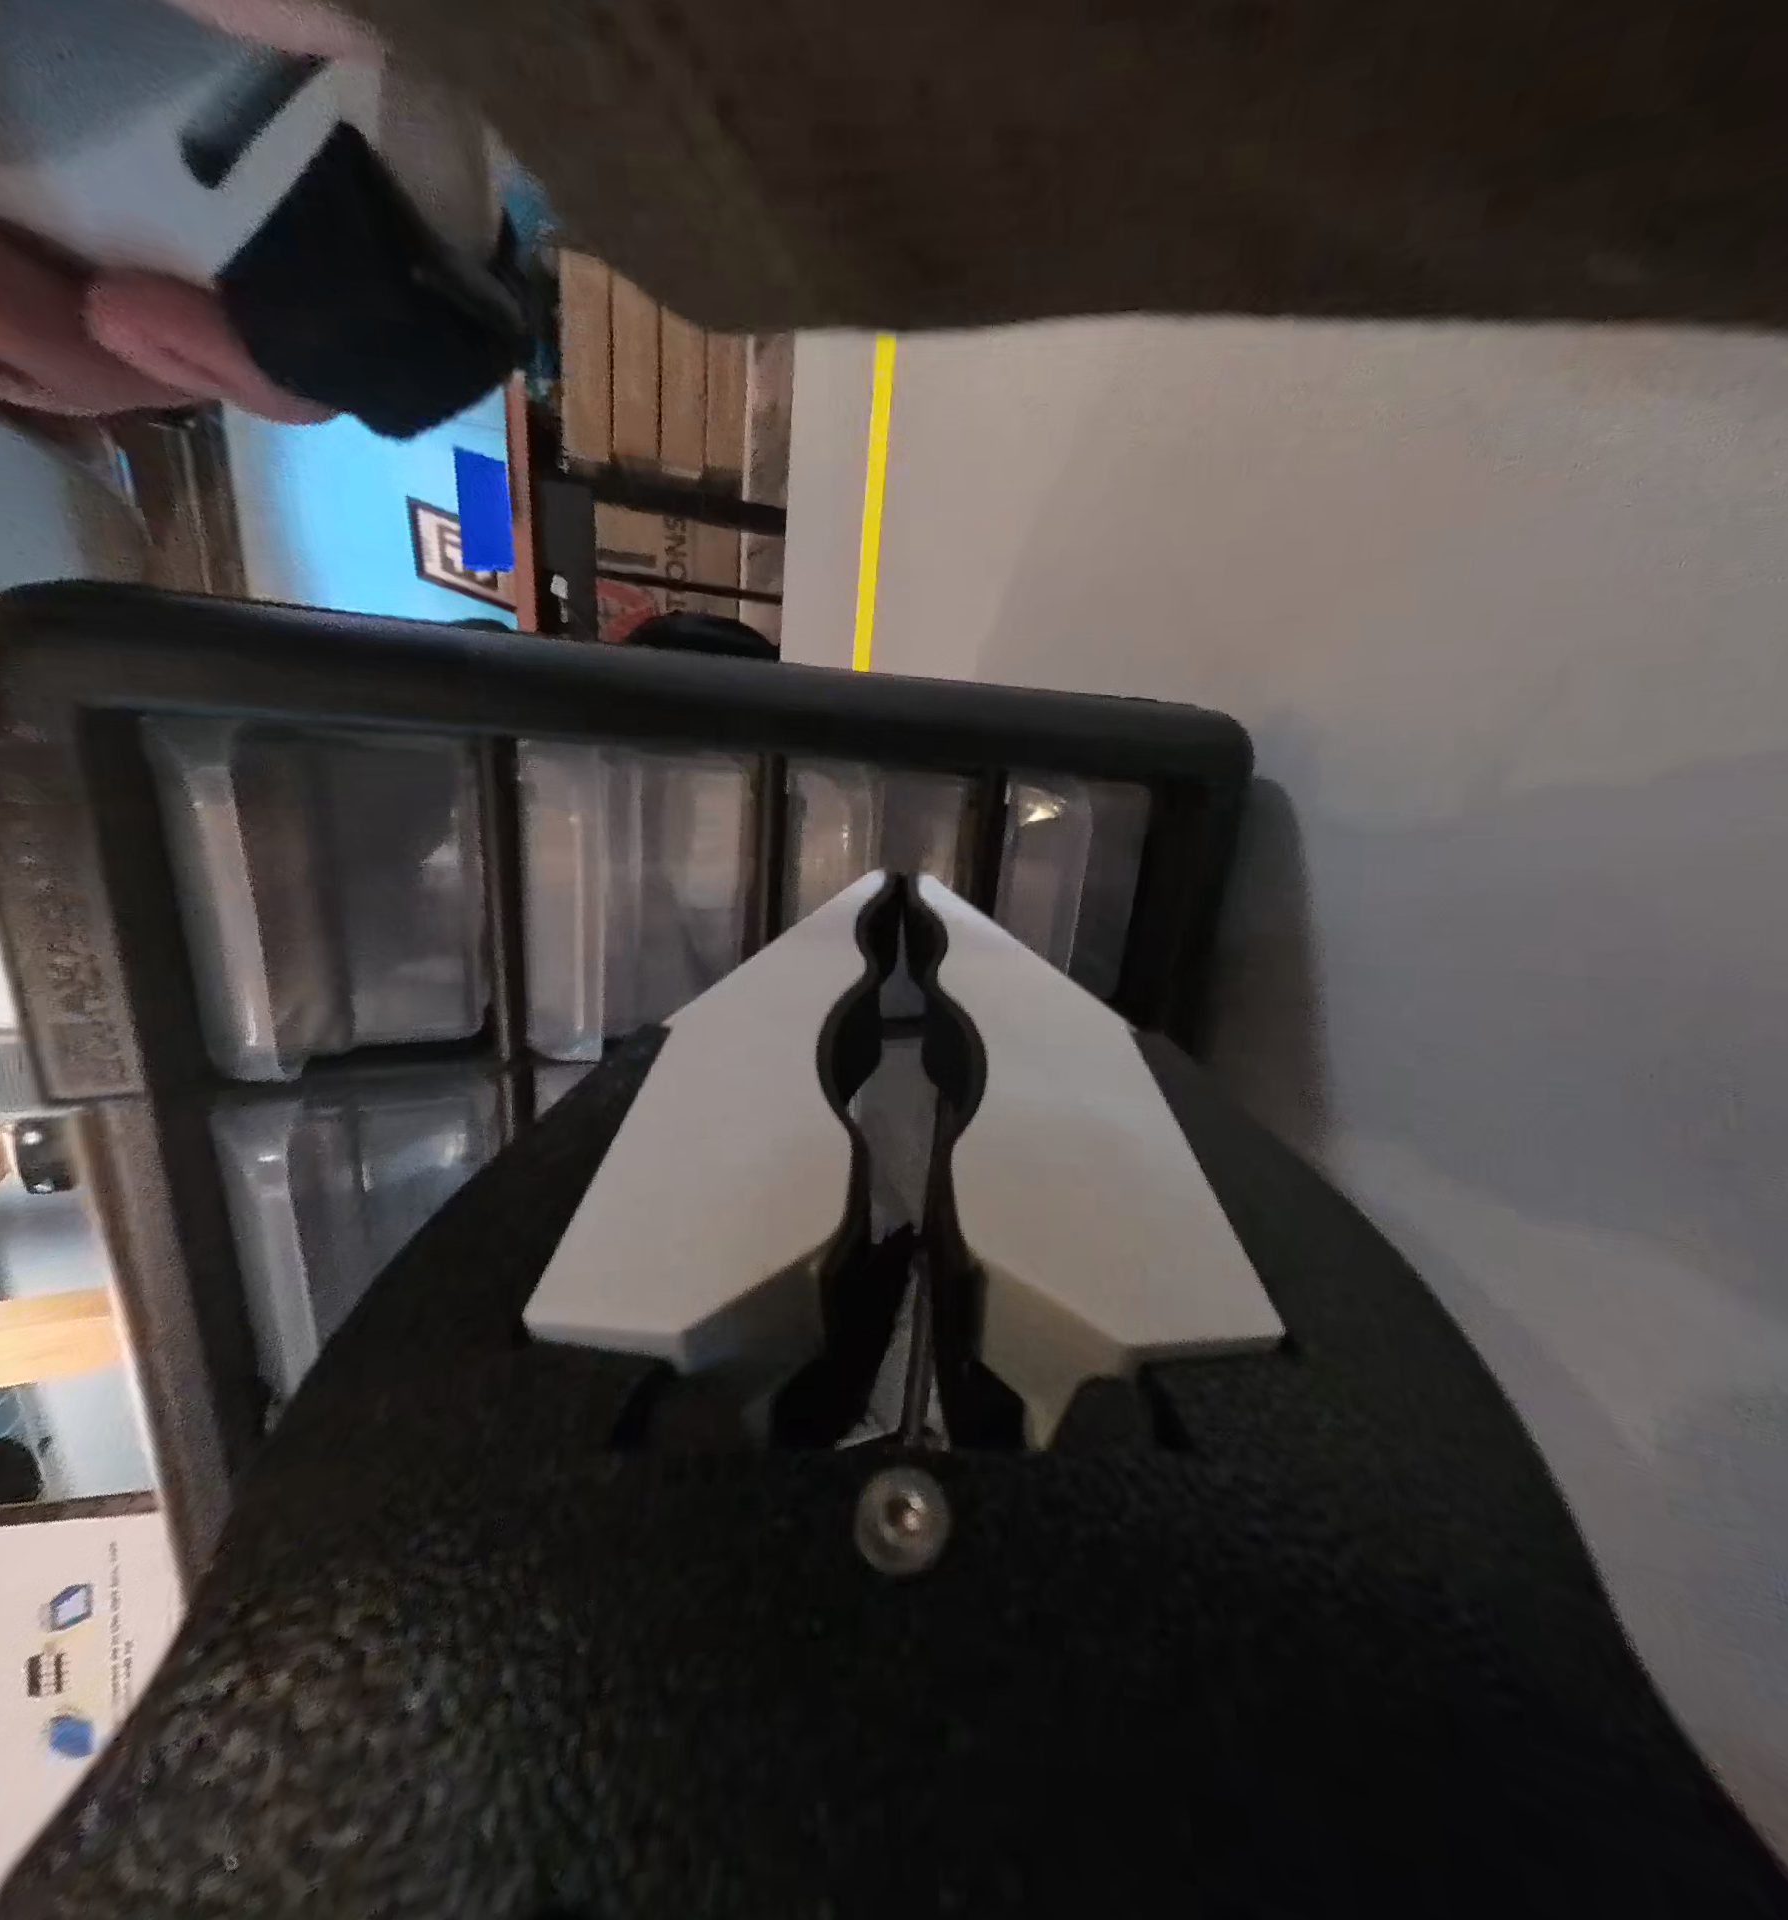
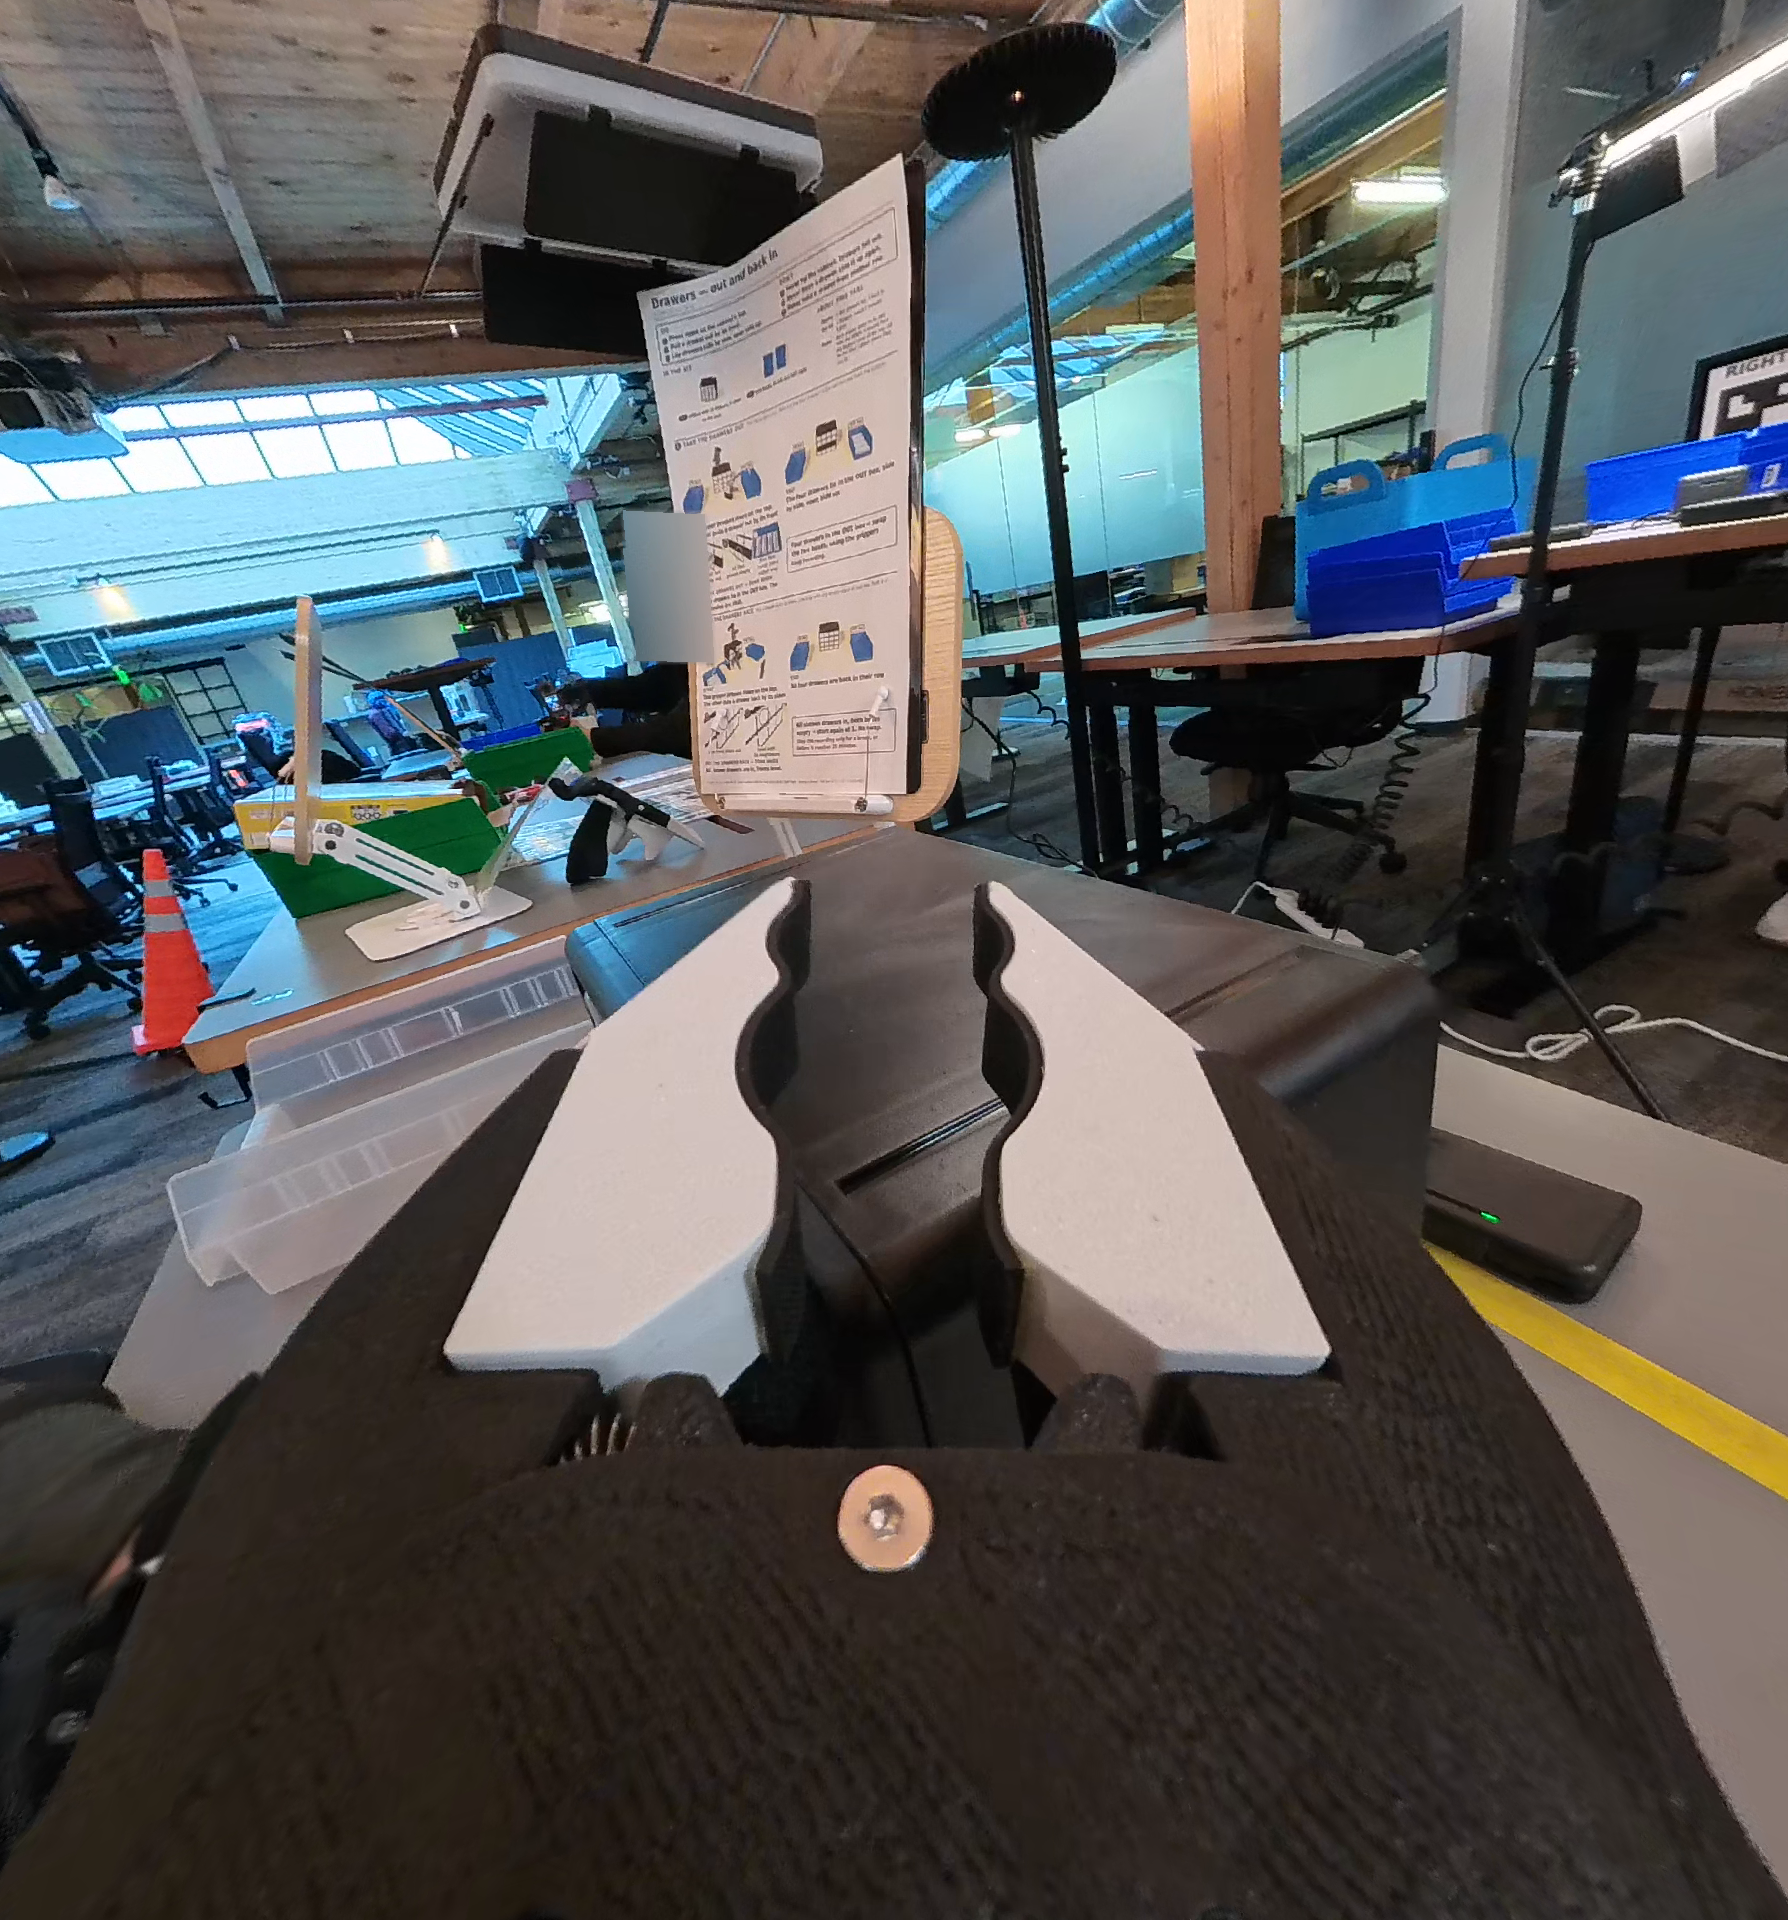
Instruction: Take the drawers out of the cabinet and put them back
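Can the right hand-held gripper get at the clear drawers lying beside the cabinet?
Probably yes. The right hand-held gripper is open above the cabinet, and the clear drawers lie uncovered to its left, with nothing between.

Left tongs (image 1: pixel 900 883) rolled sideways with tips pressed together; right tongs (image 2: pixel 890 904) level, fingers spread apart.
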### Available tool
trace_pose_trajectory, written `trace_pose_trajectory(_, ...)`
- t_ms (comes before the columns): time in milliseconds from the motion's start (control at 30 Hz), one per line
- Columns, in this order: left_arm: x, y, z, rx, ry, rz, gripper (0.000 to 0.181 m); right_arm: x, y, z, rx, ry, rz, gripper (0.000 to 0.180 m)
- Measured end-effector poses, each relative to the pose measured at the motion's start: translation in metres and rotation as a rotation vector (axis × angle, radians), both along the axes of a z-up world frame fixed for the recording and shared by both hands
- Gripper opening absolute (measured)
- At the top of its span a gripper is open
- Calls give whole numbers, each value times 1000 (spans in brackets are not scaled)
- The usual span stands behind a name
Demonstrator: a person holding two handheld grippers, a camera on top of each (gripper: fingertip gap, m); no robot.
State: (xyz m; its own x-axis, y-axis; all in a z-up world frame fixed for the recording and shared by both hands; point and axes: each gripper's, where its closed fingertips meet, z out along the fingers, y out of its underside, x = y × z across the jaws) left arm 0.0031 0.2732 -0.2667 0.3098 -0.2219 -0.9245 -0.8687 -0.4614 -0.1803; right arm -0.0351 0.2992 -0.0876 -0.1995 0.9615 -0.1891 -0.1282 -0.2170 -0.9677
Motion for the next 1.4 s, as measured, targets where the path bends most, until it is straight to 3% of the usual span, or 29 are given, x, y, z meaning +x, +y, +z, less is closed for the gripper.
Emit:
trace_pose_trajectory(100,12,-10,16,52,-18,-46,0,0,0,0,-4,2,4,30)
trace_pose_trajectory(233,7,-38,82,230,-338,-87,0,0,0,0,-3,1,3,30)
trace_pose_trajectory(400,-78,-89,184,448,-736,-15,0,0,1,-1,4,-11,-6,30)
trace_pose_trajectory(500,-137,-119,214,583,-886,45,1,0,0,-2,17,-28,-20,30)
trace_pose_trajectory(633,-142,-129,190,471,-1146,-65,61,-2,-1,-6,36,-70,-33,30)
trace_pose_trajectory(733,-139,-126,179,393,-1189,-110,76,-4,-2,-8,61,-107,-54,32)
trace_pose_trajectory(967,-160,-119,146,298,-1169,17,62,-6,-4,-17,118,-197,-93,32)
trace_pose_trajectory(1167,-166,-120,143,279,-1294,-33,52,4,-2,-6,250,-231,-234,31)
trace_pose_trajectory(1300,-173,-113,133,277,-1370,-25,40,6,-28,15,373,-187,-280,31)
trace_pose_trajectory(1400,-173,-111,134,280,-1380,-44,42,-3,-63,8,500,-192,-277,30)
